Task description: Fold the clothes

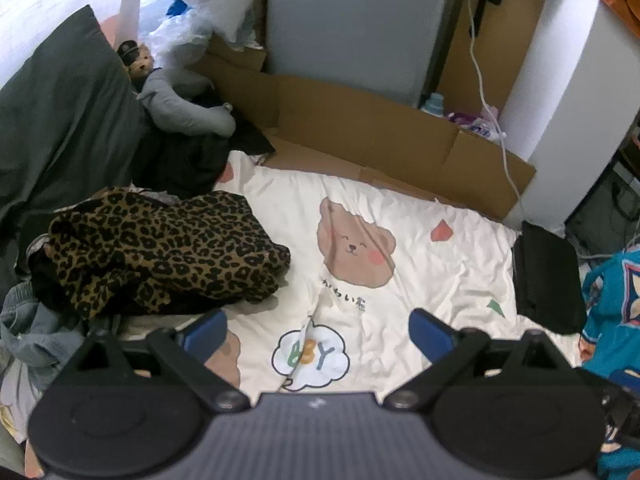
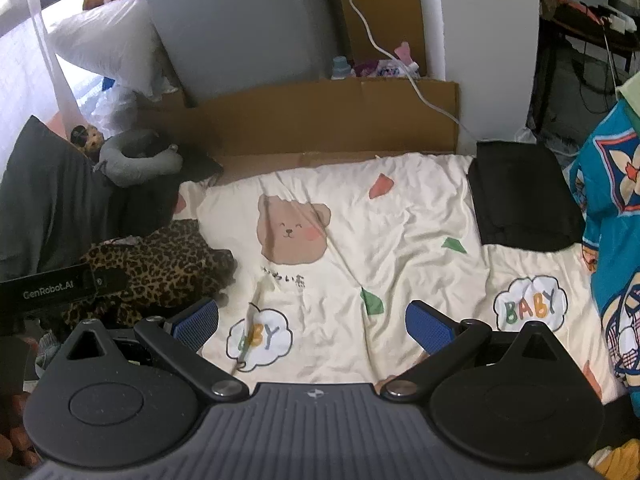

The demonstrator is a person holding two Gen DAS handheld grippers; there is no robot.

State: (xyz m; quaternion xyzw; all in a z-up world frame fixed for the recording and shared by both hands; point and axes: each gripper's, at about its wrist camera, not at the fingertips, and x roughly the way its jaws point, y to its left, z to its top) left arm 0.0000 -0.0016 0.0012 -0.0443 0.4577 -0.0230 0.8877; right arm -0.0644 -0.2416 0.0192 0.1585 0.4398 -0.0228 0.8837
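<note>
1. Covering the bed is a cream sheet (image 1: 420, 248) with a brown bear print (image 1: 354, 244) and small "BABY" clouds (image 2: 530, 304); the cloth is wrinkled.
2. The left gripper (image 1: 318, 330) hangs above the near part of the sheet with its blue fingers (image 1: 204, 330) spread wide and nothing between them.
3. The right gripper (image 2: 312, 322) is also spread wide and empty above the sheet.
4. A crumpled leopard garment (image 1: 160, 244) lies on a heap of clothes at the left side, near the left gripper but not touching it.
5. A folded black garment (image 2: 520, 200) lies flat at the far right edge of the sheet.
6. A blue patterned cloth (image 2: 616, 208) is at the right border.
7. Behind the bed stands brown cardboard (image 1: 360, 128), and behind it a grey panel (image 1: 352, 24) and a white cable (image 1: 486, 92).
8. At the far left there are a dark pillow (image 1: 60, 120), a grey neck pillow (image 1: 180, 104) and a small toy bear (image 1: 138, 60).
</note>
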